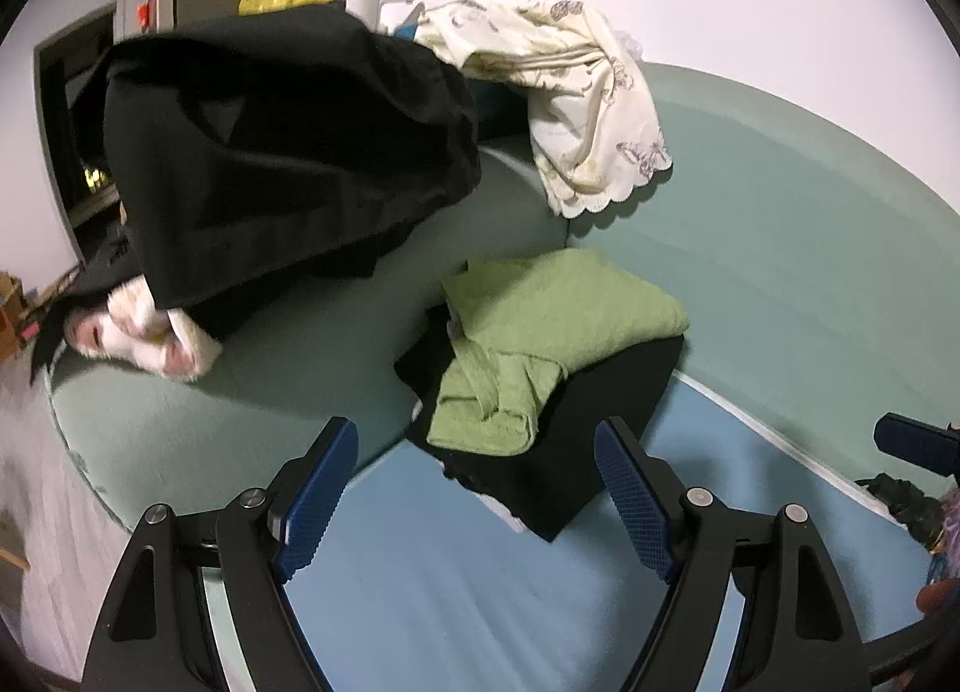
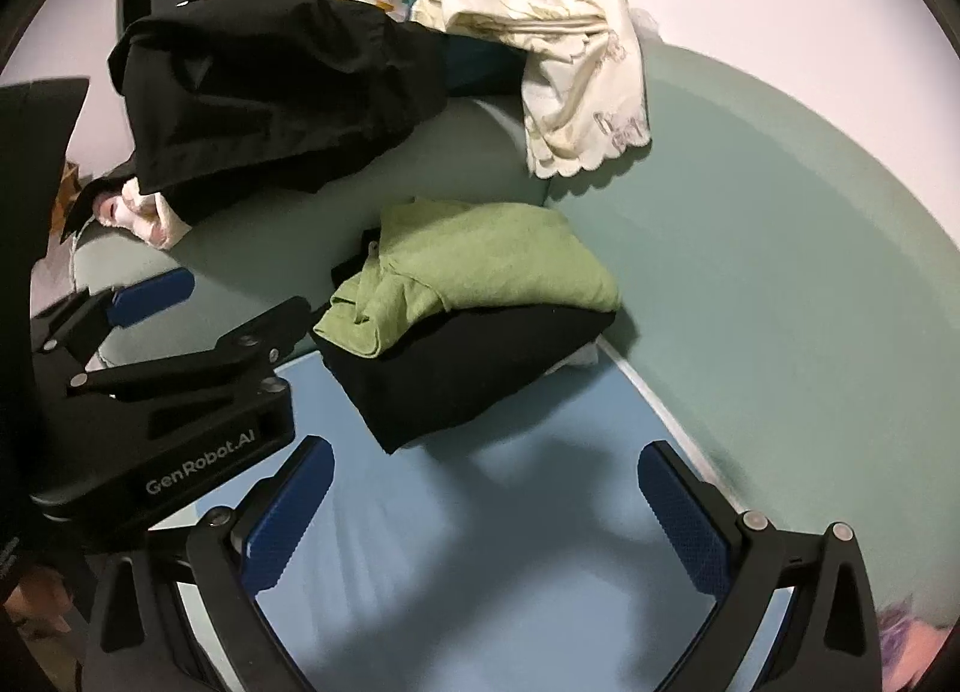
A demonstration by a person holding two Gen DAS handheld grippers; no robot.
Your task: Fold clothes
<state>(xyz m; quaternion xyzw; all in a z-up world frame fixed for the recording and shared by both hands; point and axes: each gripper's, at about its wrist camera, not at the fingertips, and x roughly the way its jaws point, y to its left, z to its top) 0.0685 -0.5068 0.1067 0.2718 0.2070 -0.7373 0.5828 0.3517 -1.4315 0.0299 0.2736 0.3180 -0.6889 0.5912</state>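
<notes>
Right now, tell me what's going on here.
A person is folding clothes on a bed, a handheld gripper in each hand. Both the left gripper and the right gripper hang open and empty over the blue sheet. A folded stack sits ahead: a green towel on a black garment. A loose black garment and a cream printed cloth lie unfolded behind.

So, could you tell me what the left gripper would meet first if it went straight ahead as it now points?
Probably the folded black garment under the green towel; the open left gripper points at that stack, though depth is unclear.
</notes>
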